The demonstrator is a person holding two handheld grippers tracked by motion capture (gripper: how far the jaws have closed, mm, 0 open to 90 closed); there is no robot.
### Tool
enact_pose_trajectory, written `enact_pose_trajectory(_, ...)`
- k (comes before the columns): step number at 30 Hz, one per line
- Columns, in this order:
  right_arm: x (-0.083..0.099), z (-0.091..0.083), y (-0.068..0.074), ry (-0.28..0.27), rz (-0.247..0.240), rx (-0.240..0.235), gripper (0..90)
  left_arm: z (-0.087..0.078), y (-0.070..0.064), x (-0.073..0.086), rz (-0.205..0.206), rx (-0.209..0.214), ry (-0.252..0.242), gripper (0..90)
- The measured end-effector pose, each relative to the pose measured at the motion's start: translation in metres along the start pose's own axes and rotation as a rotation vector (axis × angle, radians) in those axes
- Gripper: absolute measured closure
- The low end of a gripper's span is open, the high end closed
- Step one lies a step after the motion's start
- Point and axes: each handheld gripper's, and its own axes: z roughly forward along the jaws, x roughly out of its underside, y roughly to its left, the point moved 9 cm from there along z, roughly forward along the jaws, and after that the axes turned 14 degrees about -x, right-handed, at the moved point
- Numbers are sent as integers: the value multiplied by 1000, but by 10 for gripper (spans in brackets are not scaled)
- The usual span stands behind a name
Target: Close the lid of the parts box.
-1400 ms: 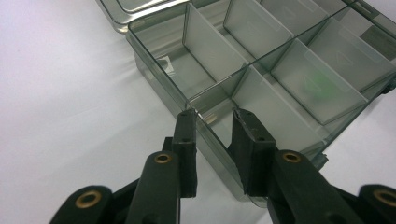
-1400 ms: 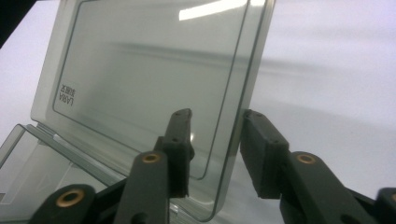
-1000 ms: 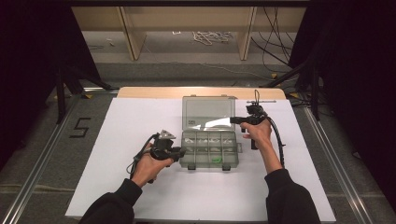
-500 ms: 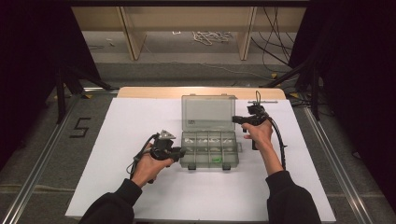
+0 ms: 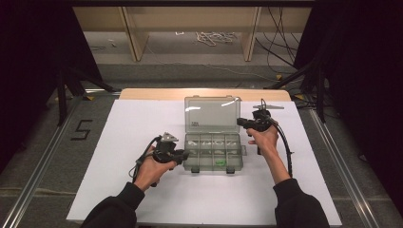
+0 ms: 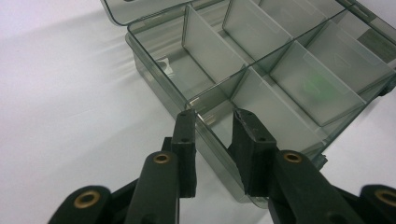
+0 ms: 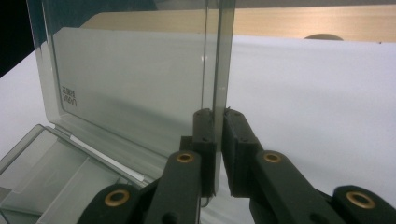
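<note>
The clear plastic compartment box [image 5: 213,151] sits near the middle of the white table top [image 5: 119,142], with its lid [image 5: 212,115] swung up and standing roughly upright along the far edge of the tray. The right gripper [image 5: 242,122] is clamped on the right-hand edge of that lid: in the right gripper view the two black jaws press from either side on the thin smoky panel [image 7: 140,88], which rises straight up between them. The left gripper [image 5: 186,154] is at the left end of the box; in the left gripper view its jaws straddle the near-left corner wall of the tray [image 6: 212,140], one jaw outside and one inside, with some gap to the plastic, so they look parted rather than closed on it, though contact is hard to judge. A small green item [image 5: 220,162] lies in a front compartment, seen as a green blur [image 6: 312,86] through the dividers. A small pale piece [image 6: 164,65] rests in a left-end compartment.
</note>
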Motion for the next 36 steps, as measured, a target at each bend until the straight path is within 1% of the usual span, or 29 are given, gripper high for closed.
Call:
enact_pose_trajectory(2,0,0,1,-8,-10,4,846,0,0,0,-2,1,0,708)
enact_pose_trajectory(5,0,-1,1,-26,-44,1,846,0,0,0,-5,2,-2,707)
enact_pose_trajectory(6,1,-2,2,-20,-43,0,846,0,0,0,-6,2,-2,707)
enact_pose_trajectory(8,1,-2,2,-39,-62,-3,847,0,0,0,-5,1,-2,706)
enact_pose_trajectory(10,2,-3,2,-32,-69,0,846,0,0,0,-1,-1,-4,704)
enact_pose_trajectory(12,2,-3,3,-40,-73,-2,846,0,0,0,-3,1,-3,704)
enact_pose_trajectory(14,2,-3,3,-47,-77,7,846,0,0,0,-2,-1,-4,703)
enact_pose_trajectory(20,2,-4,5,-59,-109,10,846,0,0,0,-1,-2,-5,699)
enact_pose_trajectory(21,2,-4,5,-57,-106,12,846,0,0,0,-3,0,-4,699)
enact_pose_trajectory(25,2,-4,5,-65,-122,21,846,0,-1,0,-5,-2,-7,699)
enact_pose_trajectory(28,4,-5,6,-64,-118,19,846,0,-1,-1,-6,-2,-8,700)
enact_pose_trajectory(29,4,-4,5,-67,-120,22,846,0,-1,-1,-6,-3,-8,700)
enact_pose_trajectory(30,4,-3,4,-80,-132,28,847,0,-1,-1,-5,-2,-8,700)
enact_pose_trajectory(31,4,-4,5,-79,-129,20,847,0,-1,-1,-6,-1,-8,701)
enact_pose_trajectory(35,5,-4,5,-74,-130,28,846,0,-1,-1,-7,-1,-8,700)
enact_pose_trajectory(36,5,-4,6,-76,-128,22,847,0,-1,-1,-6,0,-7,698)
